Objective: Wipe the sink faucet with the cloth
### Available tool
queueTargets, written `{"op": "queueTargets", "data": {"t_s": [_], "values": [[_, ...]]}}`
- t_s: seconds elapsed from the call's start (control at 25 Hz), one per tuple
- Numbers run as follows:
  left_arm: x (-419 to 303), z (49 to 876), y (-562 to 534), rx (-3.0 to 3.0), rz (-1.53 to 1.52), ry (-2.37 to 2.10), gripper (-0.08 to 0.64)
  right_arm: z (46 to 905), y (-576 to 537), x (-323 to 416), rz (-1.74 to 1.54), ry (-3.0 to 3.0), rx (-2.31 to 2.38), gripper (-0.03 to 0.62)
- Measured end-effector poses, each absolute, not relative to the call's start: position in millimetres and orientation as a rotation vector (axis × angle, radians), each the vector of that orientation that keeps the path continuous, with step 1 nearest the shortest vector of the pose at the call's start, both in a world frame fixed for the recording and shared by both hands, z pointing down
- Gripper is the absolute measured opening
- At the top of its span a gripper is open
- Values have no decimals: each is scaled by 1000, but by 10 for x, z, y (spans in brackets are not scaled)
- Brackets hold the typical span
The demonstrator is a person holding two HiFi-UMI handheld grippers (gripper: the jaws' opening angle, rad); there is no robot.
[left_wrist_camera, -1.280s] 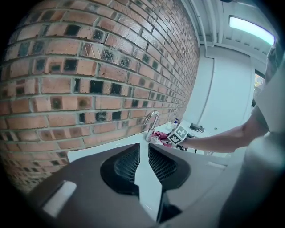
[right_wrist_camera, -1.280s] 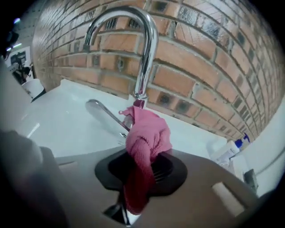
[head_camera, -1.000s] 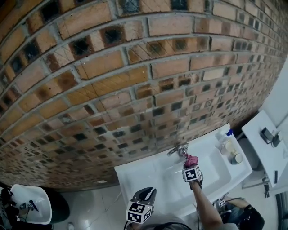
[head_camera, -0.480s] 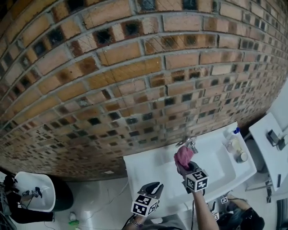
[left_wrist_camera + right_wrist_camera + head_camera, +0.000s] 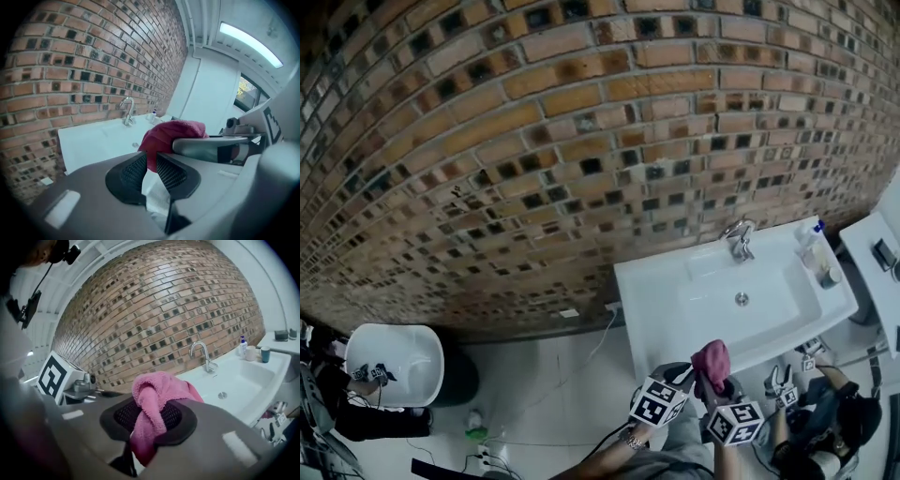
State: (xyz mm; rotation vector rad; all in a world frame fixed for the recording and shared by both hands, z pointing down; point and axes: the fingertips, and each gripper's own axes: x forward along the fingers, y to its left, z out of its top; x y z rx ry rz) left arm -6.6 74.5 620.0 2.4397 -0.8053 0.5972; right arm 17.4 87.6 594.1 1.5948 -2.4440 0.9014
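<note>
Pinches cloth (image 5: 154,397) between right gripper (image 5: 150,414) fingers; holds left gripper (image 5: 151,169) fingers spread, empty. Shows faucet (image 5: 202,356) well beyond fingertips: no wiping contact now.

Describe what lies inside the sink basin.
Only a round drain shows inside the sink basin, on its otherwise bare white floor. The basin's near wall is hidden behind the front rim.

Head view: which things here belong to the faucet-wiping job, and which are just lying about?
Part of the job:
- cloth, clamped in the right gripper
- faucet
- sink

Just lying about:
- blue-capped bottle and small jar on the sink's right end
- white tub at far left
- left gripper, open and idle
</note>
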Motion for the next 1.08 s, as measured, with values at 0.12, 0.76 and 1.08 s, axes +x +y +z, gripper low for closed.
{"op": "queueTargets", "data": {"t_s": [0.12,0.76,1.08], "values": [[-228,6268,1339,2430,614,-772,74,5927,1422,-12,861,-2363,1605,77],[-433,5739,1974,2503,463,-829,112,5486,2266,-272,681,-2395,1608,77],[-266,5649,2147,2508,502,-900,83,5443,2450,-40,692,-2413,1599,78]]}}
